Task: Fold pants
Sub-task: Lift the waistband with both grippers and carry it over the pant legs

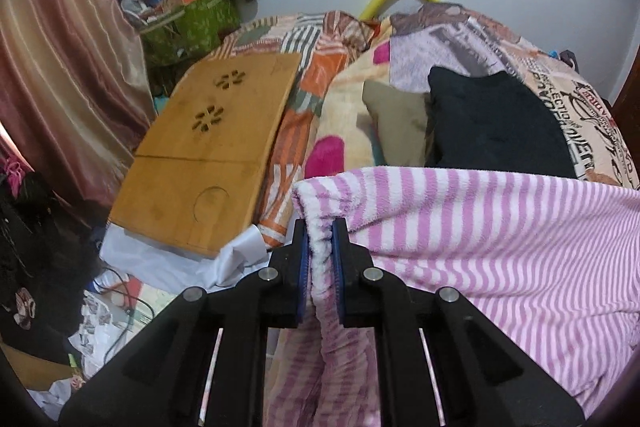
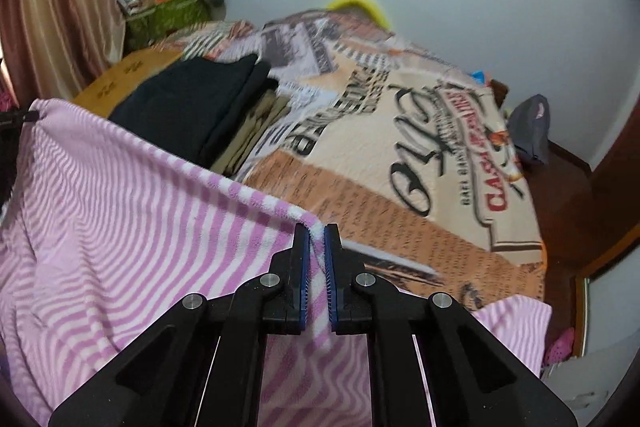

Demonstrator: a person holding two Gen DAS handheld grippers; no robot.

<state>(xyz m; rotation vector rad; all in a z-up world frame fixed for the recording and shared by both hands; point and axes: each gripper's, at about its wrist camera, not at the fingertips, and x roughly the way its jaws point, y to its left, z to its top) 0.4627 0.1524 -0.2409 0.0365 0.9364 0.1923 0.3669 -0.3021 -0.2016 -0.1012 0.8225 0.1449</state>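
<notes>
Above the bed (image 2: 400, 187), both grippers' jaws pinch the striped pants (image 1: 500, 247) along one edge; next, lay it over evenly

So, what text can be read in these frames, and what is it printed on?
"CASH", red capitals, on the beige printed bedspread.
"QUIET", black capitals, seemingly, on the same bedspread.
Its other lettering and fine print: too blurred.
Pink-and-white striped fleece pants, bamboo lap tray: no text.

A wooden lap tray (image 1: 204, 151) is lying on the bed's patterned blanket (image 2: 400, 163), near a black folded garment (image 1: 496, 123) that is resting beside an olive one (image 1: 396, 123). A green bag (image 1: 188, 27) is sitting by the curtain (image 1: 60, 67).
</notes>
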